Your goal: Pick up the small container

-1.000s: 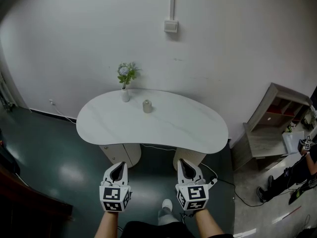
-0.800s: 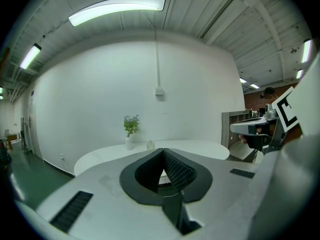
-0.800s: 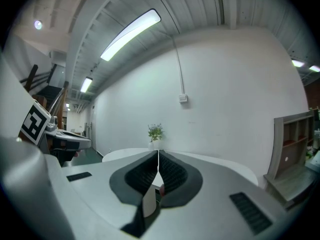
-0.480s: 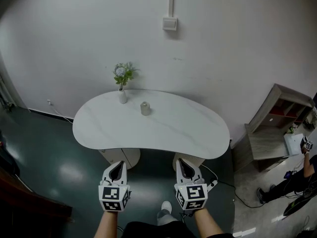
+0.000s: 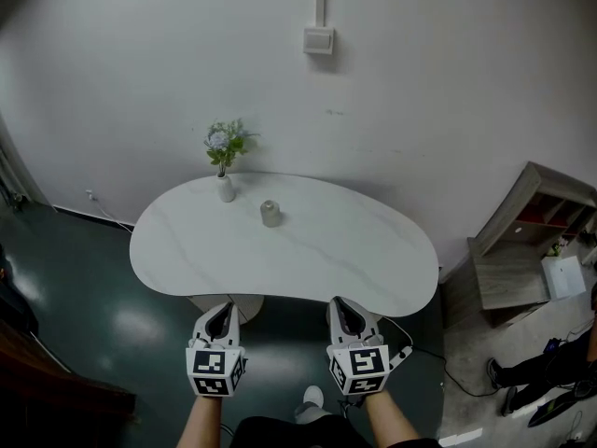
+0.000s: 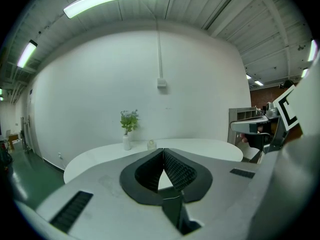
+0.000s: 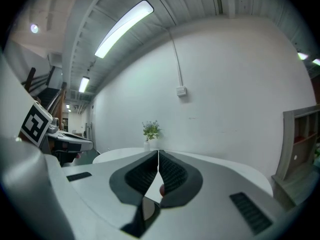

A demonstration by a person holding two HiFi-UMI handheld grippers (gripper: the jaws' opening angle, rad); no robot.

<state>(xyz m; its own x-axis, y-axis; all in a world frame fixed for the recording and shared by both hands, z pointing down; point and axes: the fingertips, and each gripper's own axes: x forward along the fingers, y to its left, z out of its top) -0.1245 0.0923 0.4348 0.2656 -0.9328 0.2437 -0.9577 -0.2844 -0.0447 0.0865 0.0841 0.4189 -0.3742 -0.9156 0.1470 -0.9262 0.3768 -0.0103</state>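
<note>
The small container (image 5: 270,214), a pale grey jar, stands on the white bean-shaped table (image 5: 308,269), toward its back left. In the left gripper view the container (image 6: 151,144) shows far off, just above the jaw tips. My left gripper (image 5: 220,318) and right gripper (image 5: 342,313) hang side by side in front of the table's near edge, well short of the jar. Both are shut with nothing between the pads. In the right gripper view the right gripper (image 7: 158,154) hides the jar.
A white vase with a green plant (image 5: 224,161) stands left of the jar, near the wall. A wooden shelf unit (image 5: 527,241) and a white box (image 5: 563,276) stand at the right. A person (image 5: 560,381) is on the floor at the lower right.
Both grippers and the head have moved toward the table, whose near edge now reaches the jaw tips in the head view. Jaws stay shut.
</note>
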